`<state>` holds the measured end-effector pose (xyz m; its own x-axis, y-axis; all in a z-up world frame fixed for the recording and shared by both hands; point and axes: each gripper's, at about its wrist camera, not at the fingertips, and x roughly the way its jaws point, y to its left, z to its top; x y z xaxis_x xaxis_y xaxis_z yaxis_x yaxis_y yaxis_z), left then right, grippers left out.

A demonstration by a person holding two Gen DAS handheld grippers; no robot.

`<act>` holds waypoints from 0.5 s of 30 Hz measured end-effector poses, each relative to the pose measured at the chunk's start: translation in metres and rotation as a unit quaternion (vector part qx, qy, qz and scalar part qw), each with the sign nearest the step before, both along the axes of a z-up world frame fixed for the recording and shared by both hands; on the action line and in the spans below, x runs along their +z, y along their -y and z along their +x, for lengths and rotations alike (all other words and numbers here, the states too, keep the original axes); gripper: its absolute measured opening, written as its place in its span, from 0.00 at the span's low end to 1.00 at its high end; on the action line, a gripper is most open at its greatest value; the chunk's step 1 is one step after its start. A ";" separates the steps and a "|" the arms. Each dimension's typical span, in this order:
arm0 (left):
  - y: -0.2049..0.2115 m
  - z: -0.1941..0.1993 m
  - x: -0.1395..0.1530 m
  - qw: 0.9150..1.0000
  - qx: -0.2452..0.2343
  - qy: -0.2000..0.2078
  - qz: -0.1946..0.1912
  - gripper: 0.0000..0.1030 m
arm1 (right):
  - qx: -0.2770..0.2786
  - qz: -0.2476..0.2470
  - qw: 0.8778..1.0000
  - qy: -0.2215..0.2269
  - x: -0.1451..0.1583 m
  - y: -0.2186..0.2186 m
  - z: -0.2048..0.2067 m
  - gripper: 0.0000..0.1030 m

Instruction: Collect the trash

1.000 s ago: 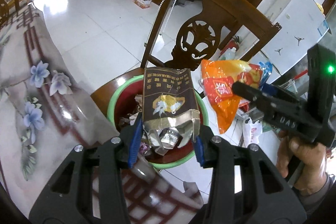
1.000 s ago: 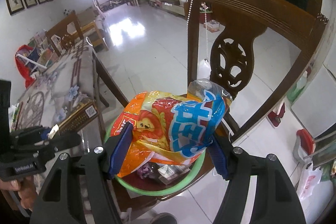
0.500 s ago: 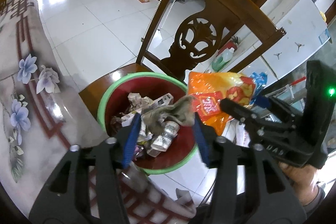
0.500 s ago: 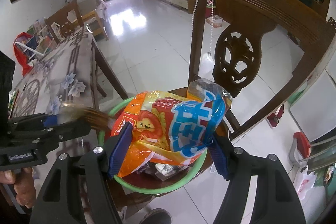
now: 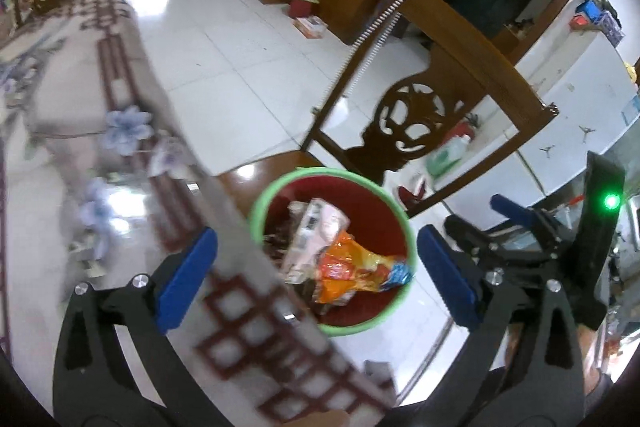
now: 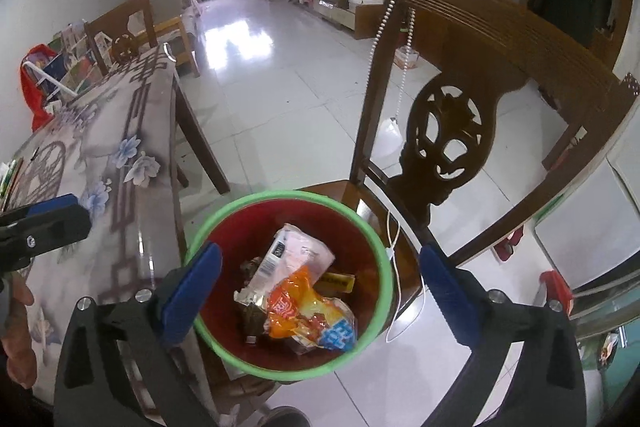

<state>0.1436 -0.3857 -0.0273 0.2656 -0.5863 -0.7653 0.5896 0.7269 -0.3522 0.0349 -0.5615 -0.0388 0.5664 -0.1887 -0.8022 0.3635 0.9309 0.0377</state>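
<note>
Snack bag (image 6: 310, 317) flat in bin (image 6: 372, 251) — long axis slanting, both tools (image 5: 316, 283) (image 6: 320, 297) opening, empty

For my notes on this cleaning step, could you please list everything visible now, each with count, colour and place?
bin: one, red with green rim, on the chair seat.
snack bag: one, orange with blue, in the bin on top.
pale packet: one, pinkish white, in the bin beside the snack bag.
chair: one, dark brown wood, behind the bin.
bead string: one, white, hanging on the chair back.
table: one, grey floral cover, left of the bin.
left gripper: jaws opening, nothing between them.
right gripper: jaws opening, nothing between them, above the bin.
</note>
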 end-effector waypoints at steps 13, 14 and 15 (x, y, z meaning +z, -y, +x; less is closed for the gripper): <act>-0.137 -0.028 0.042 0.992 0.097 0.085 0.011 0.95 | 0.068 -0.016 0.996 0.052 0.040 -0.099 0.015 0.93; -0.146 -0.029 0.045 0.990 0.104 0.090 0.011 0.95 | 0.070 -0.015 0.996 0.061 0.046 -0.109 0.016 0.93; -0.156 -0.031 0.049 0.989 0.112 0.098 0.012 0.95 | 0.073 -0.014 0.995 0.069 0.051 -0.118 0.016 0.93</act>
<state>0.1122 -0.2295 0.0216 0.5311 -0.4791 -0.6989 0.4689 0.8532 -0.2285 0.0506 -0.4438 0.0118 0.6945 -0.1167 -0.7100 0.2167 0.9749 0.0517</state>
